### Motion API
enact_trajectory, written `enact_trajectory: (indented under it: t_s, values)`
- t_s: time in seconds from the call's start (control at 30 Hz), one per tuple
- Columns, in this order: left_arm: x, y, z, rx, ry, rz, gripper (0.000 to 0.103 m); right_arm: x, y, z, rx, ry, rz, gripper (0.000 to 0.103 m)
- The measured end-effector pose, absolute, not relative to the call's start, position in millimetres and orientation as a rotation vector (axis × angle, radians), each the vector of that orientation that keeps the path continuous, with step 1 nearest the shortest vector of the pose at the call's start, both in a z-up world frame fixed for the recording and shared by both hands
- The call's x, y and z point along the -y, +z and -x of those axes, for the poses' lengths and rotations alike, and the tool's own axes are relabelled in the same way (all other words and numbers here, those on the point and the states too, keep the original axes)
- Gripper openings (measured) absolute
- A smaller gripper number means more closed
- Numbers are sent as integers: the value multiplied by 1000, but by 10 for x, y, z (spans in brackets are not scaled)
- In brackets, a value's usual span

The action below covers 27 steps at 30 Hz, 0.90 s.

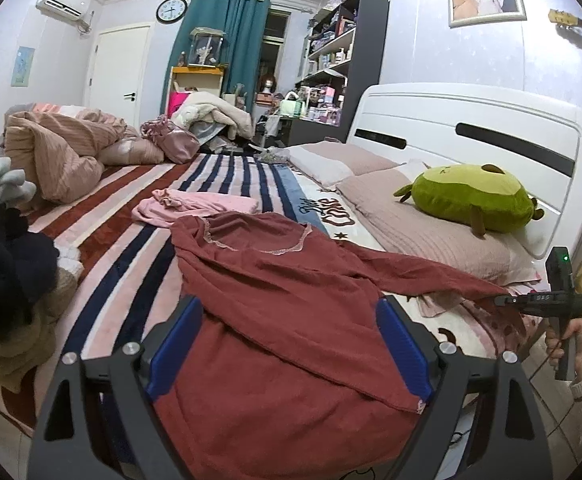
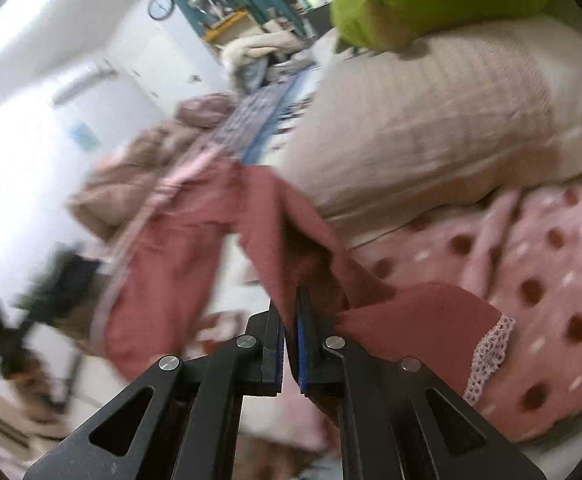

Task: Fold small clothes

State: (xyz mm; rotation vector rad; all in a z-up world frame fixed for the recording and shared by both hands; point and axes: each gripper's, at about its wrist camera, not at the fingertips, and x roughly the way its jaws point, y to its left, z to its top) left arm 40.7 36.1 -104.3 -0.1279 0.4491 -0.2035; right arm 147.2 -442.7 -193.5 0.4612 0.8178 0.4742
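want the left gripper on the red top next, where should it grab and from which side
Probably the near hem of the red top, from the bed's near edge: it lies flat between the open left gripper fingers. The right gripper holds the sleeve.

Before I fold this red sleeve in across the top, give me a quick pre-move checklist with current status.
1. Right tool shut on the sleeve: ok, cloth is pinched between the blue pads.
2. Left tool free: ok, open, red top showing between its fingers; whether it touches the cloth, cannot tell.
3. Top's body flat: not ok, creases run across it.
4. Landing area on the top bare: ok.
5. Pink garment apart from the top: not ok, its edge meets the top's shoulder.
6. Sleeve past the pillow: cannot tell, the right wrist view is blurred.
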Motion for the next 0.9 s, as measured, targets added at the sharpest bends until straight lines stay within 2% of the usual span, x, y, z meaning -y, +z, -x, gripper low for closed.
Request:
enact_trajectory:
  t_s: [0.27,0.4,0.43,0.47,0.53,0.63,0.77,0.8,0.83,0.87,0.9]
  values:
    - [-548,-1065,-398,-431,-257,149,86,3897,-1631,-1304,-770,668,-577,0]
    - [-719,-1085,-307,-424,-257,166,89,3422,-1481,-1368,-783,483,-304,3]
    - [-753,-1100,-292,-425,-264,170,92,3363,-1493,-1375,-789,447,-254,13]
    - [-790,-1127,-280,-427,-264,169,92,3322,-1522,-1386,-797,411,-218,34]
    - [-828,-1170,-288,-435,-252,164,92,3246,-1656,-1403,-818,368,-190,50]
    - [-879,-1207,-309,-445,-247,176,92,3091,-1963,-1478,-869,312,-142,49]
    - [-927,-1212,-300,-445,-250,186,92,3003,-2320,-1609,-899,178,-73,56]
    - [-933,-1211,-304,-447,-246,183,92,2991,-2346,-1607,-888,166,-50,56]
    - [-936,-1212,-309,-449,-241,181,92,2948,-2360,-1602,-861,140,10,48]
    - [-938,-1212,-315,-450,-237,181,92,2919,-2359,-1597,-840,94,63,21]
    - [-937,-1210,-321,-450,-235,182,92,2914,-2347,-1598,-823,67,86,6]
